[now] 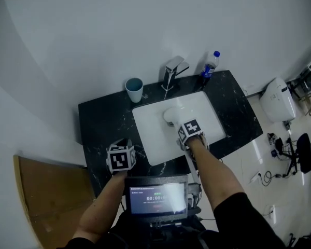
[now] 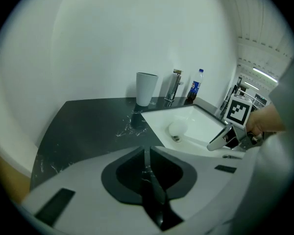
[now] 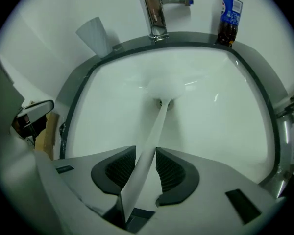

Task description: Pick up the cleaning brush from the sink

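Note:
The white cleaning brush lies in the white sink point(image 1: 145, 119), its round head point(image 1: 171, 115) over the drain and its flat handle point(image 3: 149, 151) running back toward me. My right gripper point(image 3: 146, 163) points steeply down into the basin; its jaws stand open with the handle between the pads, and a thin gap shows on the right side. In the head view the right gripper point(image 1: 185, 135) sits over the near end of the handle. My left gripper point(image 2: 147, 169) is shut and empty, above the dark counter point(image 1: 101, 123) left of the sink.
A pale cup point(image 1: 135, 90), a chrome faucet point(image 1: 172, 69) and a dark bottle with a blue cap point(image 1: 208, 70) stand along the back of the counter. A lit screen point(image 1: 158, 197) sits at my chest. A white fixture point(image 1: 279, 100) stands on the floor at right.

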Available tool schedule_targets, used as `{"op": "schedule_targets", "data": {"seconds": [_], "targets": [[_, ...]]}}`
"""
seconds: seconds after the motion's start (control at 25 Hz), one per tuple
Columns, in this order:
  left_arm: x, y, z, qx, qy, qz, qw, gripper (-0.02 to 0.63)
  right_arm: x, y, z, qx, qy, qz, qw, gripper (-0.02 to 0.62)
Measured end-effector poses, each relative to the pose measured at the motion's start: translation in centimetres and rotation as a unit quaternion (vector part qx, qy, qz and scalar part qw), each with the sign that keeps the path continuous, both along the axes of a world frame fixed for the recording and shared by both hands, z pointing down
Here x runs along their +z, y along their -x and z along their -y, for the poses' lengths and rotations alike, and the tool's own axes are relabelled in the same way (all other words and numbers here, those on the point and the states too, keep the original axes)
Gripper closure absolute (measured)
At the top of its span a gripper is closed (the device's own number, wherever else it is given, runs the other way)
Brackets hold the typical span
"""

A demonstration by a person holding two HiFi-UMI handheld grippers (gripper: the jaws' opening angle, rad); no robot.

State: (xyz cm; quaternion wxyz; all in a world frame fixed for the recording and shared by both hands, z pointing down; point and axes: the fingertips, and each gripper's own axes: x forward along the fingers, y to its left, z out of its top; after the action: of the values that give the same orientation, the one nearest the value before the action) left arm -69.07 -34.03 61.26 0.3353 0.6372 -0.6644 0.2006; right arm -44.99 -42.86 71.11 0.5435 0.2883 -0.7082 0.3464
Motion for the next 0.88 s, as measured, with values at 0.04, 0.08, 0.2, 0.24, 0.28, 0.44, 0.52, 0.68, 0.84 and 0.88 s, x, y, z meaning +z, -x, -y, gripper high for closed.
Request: {"op": "schedule_targets", "data": {"seconds": [0.04, 0.08, 0.2, 0.24, 0.28, 0.44, 0.52, 0.68, 0.84, 0.88], "targets": [[0.1, 0.1, 0.1, -0.001, 0.003, 0.001, 1.0000, 0.561, 0.2, 0.0, 0.0, 0.001, 0.009, -0.007, 1.000, 0.483], [0.1, 0.2, 0.1, -0.001, 0.005, 0.001, 1.0000, 0.561, 0.4, 0.0, 0.0, -0.003, 0.016, -0.016, 1.000, 0.483], [-0.2, 0.1, -0.1, -0.001, 0.006, 0.002, 1.0000, 0.561, 1.1, 0.0, -0.3, -0.021, 0.041, -0.052, 0.998, 0.477], [-0.2, 0.0, -0.2, 0.000, 0.007, 0.001, 1.0000, 0.561, 1.3, -0.2, -0.5, -0.026, 0.048, -0.064, 0.996, 0.477], [-0.2, -0.2, -0.3, 0.002, 0.006, 0.000, 1.0000, 0.561, 1.6, -0.3, -0.7, -0.030, 0.053, -0.074, 0.995, 0.477], [-0.7, -1.1, -0.1, 0.016, -0.003, -0.006, 0.9998, 0.561, 1.7, -1.3, -0.1, -0.010, 0.054, -0.093, 0.994, 0.496], [-0.9, -1.6, 0.4, 0.026, -0.010, -0.010, 0.9996, 0.561, 1.1, -2.3, 1.5, 0.015, 0.031, -0.100, 0.994, 0.525], [-1.2, -0.6, -2.2, 0.015, -0.010, 0.027, 0.9995, 0.561, 1.1, -0.9, 0.0, 0.010, 0.017, -0.083, 0.996, 0.540], [-3.7, -3.2, -2.7, 0.018, -0.041, 0.005, 0.9990, 0.561, -2.2, -3.1, -1.7, 0.035, 0.008, -0.049, 0.998, 0.540], [-4.3, -3.4, -2.7, 0.020, -0.050, 0.005, 0.9985, 0.561, -2.9, -3.3, -1.9, 0.042, 0.000, -0.037, 0.998, 0.540]]}}
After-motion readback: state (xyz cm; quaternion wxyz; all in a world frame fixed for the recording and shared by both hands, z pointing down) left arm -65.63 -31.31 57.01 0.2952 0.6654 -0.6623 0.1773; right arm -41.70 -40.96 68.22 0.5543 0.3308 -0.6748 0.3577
